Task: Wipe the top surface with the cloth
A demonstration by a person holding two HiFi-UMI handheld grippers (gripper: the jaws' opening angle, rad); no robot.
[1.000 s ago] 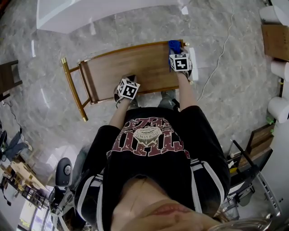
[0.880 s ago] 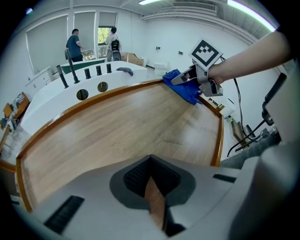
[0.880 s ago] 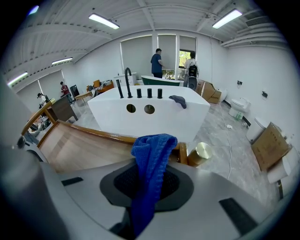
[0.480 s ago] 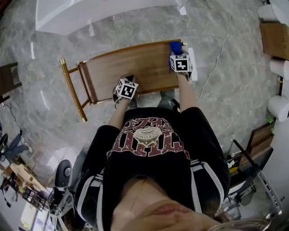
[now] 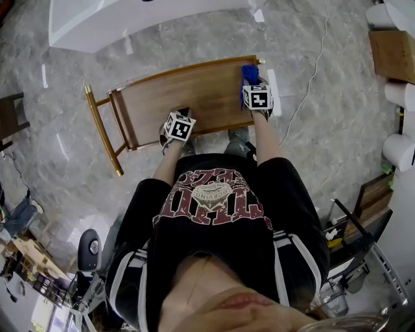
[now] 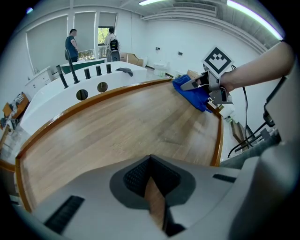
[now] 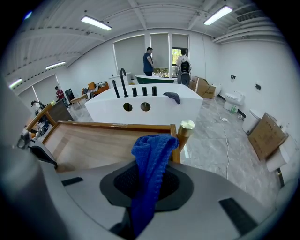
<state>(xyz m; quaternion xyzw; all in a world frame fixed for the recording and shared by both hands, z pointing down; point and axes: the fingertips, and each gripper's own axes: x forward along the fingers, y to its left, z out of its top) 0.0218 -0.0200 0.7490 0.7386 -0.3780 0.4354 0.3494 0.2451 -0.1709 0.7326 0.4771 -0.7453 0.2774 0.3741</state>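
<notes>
The wooden top surface (image 5: 188, 97) with its gold frame lies in front of me on the marble floor. My right gripper (image 5: 257, 97) is at the surface's right end, shut on the blue cloth (image 5: 249, 74), which rests on the wood near the far right corner. In the right gripper view the cloth (image 7: 150, 159) hangs bunched between the jaws. My left gripper (image 5: 179, 126) is at the near edge of the surface, jaws shut with nothing in them (image 6: 151, 161). From the left gripper view the cloth (image 6: 192, 93) and the right gripper (image 6: 208, 86) show across the wood (image 6: 117, 136).
A white tub-like counter (image 5: 130, 19) with black taps (image 7: 136, 91) stands beyond the surface. A gold corner post (image 7: 186, 129) rises at the far right corner. A white cable (image 5: 305, 91) runs over the floor on the right, near a cardboard box (image 5: 392, 55). People stand far back.
My right gripper has drawn the cloth a short way toward me along the right end. The left gripper has stayed at the near edge.
</notes>
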